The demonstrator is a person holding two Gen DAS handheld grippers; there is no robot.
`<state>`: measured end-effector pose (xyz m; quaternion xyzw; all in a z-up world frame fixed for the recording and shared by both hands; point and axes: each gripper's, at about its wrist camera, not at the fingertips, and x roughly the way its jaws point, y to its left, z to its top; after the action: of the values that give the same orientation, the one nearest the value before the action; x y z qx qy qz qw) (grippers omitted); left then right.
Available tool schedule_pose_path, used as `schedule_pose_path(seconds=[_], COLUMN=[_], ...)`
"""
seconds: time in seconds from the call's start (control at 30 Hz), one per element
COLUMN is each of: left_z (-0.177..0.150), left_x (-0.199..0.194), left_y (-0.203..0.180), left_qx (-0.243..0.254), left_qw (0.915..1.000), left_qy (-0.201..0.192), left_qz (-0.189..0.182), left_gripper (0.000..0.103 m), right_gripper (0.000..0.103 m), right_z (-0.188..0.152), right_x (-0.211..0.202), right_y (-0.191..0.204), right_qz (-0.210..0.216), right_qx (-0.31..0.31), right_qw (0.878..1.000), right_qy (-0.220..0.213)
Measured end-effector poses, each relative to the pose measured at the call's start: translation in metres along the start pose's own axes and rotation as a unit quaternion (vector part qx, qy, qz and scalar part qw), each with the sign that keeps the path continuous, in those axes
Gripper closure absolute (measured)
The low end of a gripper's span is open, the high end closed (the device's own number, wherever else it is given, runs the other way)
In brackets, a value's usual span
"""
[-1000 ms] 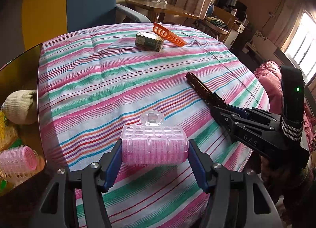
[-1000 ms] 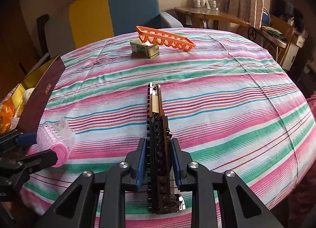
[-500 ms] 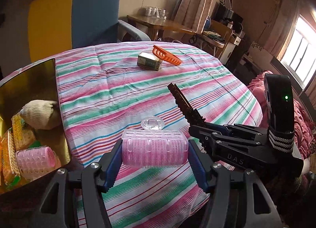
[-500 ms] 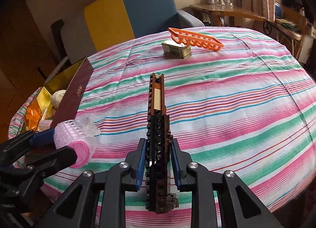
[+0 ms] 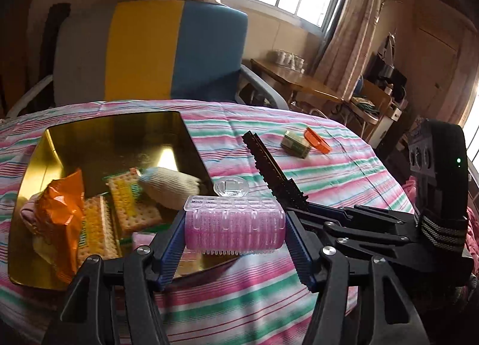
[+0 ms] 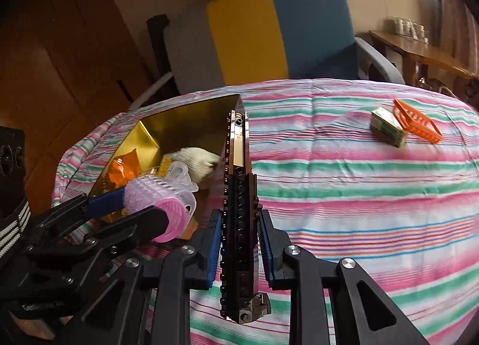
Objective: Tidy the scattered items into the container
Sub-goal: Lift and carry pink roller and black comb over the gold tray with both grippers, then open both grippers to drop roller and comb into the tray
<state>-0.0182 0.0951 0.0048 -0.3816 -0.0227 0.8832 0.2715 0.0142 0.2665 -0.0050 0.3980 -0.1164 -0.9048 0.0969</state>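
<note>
Carry-to-box step: left gripper (image 5: pixel 235 235) jaws clamp pink roller (image 5: pixel 234 229), right gripper (image 6: pixel 239 250) jaws clamp brick bar (image 6: pixel 239 195); gold box (image 5: pixel 113 138) at 10 o'clock, release over it next.

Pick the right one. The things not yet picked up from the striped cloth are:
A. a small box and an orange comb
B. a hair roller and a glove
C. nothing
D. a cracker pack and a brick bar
A: the small box and the orange comb lie together on the striped cloth, far from both grippers.

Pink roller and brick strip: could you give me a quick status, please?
Left hand-held gripper shut on pink roller, near gold box. Right hand-held gripper shut on brick strip.
</note>
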Motion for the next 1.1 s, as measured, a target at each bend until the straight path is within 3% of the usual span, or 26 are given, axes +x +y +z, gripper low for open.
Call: schedule_pose_path(seconds=[0.2, 0.4, 0.6, 0.77, 0.9, 1.1], left_z=[0.013, 0.022, 0.027, 0.031, 0.033, 0.035], left_x=[-0.004, 0.013, 0.033, 0.038, 0.034, 0.018], left_y=[0.056, 0.093, 0.11, 0.109, 0.104, 0.1], left_qx=[-0.034, -0.043, -0.053, -0.06, -0.066, -0.08], left_qw=[0.9981, 0.996, 0.9958, 0.9951, 0.9946, 0.9924], left_qy=[-0.015, -0.005, 0.011, 0.011, 0.006, -0.014], left_qz=[0.049, 0.079, 0.074, 0.077, 0.079, 0.092], left_gripper=[0.039, 0.039, 0.038, 0.038, 0.035, 0.034], right_gripper=[0.079, 0.079, 0.076, 0.074, 0.06, 0.05], right_z=[0.028, 0.043, 0.053, 0.049, 0.046, 0.037], right_x=[0.036, 0.078, 0.109, 0.103, 0.084, 0.054], right_y=[0.045, 0.068, 0.065, 0.056, 0.052, 0.026], right_qz=[0.039, 0.049, 0.048, 0.055, 0.064, 0.061], right_qx=[-0.029, -0.026, -0.01, 0.008, 0.009, 0.036], right_qw=[0.999, 0.997, 0.996, 0.996, 0.996, 0.997], right_qy=[0.017, 0.048, 0.077, 0.071, 0.057, 0.031])
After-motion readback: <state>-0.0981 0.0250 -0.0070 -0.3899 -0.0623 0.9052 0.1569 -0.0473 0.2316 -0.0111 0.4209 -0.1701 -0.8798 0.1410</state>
